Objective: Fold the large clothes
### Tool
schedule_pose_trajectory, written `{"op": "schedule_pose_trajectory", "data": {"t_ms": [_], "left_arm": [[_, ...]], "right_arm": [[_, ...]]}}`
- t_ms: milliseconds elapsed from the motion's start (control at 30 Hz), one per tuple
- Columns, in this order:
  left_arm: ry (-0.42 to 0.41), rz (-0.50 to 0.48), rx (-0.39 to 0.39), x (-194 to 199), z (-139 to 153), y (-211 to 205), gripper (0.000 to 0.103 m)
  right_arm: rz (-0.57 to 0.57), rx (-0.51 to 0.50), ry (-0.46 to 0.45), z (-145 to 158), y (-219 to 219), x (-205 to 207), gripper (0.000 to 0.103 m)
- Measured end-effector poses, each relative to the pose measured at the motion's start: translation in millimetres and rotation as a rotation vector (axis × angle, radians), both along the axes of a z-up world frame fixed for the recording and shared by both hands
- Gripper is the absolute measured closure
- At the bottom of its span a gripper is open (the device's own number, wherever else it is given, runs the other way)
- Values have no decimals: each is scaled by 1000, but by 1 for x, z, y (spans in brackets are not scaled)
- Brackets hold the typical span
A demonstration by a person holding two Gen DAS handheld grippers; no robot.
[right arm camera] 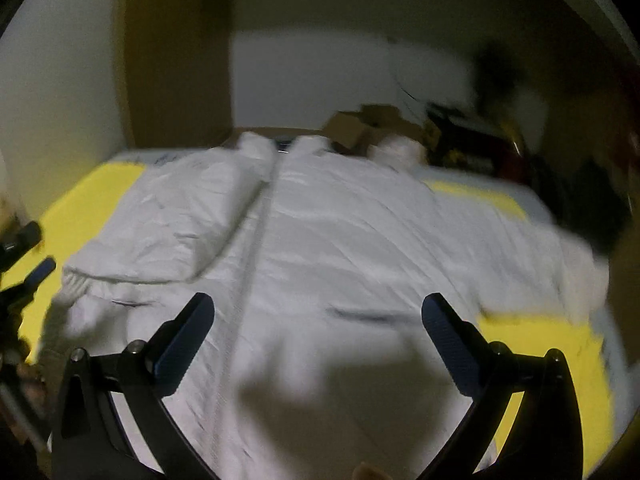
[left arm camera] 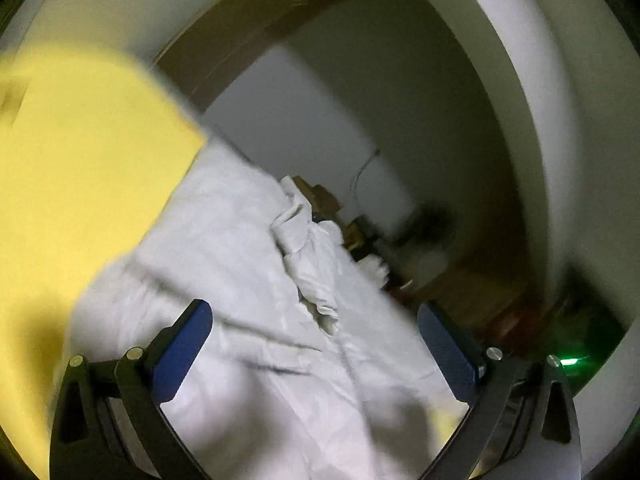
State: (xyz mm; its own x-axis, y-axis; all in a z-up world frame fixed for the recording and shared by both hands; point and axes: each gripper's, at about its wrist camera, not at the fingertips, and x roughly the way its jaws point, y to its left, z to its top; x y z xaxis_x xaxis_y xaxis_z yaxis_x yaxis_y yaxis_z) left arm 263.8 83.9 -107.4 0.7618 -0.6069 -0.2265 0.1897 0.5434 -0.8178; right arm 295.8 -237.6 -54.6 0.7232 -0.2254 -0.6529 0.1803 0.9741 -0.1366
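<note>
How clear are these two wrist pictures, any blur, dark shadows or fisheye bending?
Left wrist view: the yellow sheet is smeared by motion, the white garment is sharper, the walls curve from the lens, and a green light glows. Right wrist view: soft all over, a dark shadow falls on the garment between the open fingers, and the corners go black.

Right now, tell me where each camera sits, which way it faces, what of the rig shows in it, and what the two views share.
Left wrist: rides on the left gripper, tilted, looking along its open, empty fingers across the white garment and yellow sheet toward the wall.
Right wrist: rides on the right gripper, looking down over its open, empty fingers at the garment spread on the sheet; the left gripper shows at the left edge.
Shared: garment, sheet, and boxes behind.
</note>
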Motion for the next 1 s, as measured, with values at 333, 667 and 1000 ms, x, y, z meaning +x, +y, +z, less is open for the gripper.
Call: {"op": "schedule_pose_trajectory", "data": {"t_ms": [333,667,1000], "left_arm": [[-81,-52,-229,-11,-44,24,0],[-64,-26,-363,-14,-55,49,0],[-118,145,-241,-27,36,85,0]], "right_arm": [[208,-335,279,-70,141,191,1],[157,-418,306,-105,117,229,85],[111,-1,94,-42,29,184,94]]}}
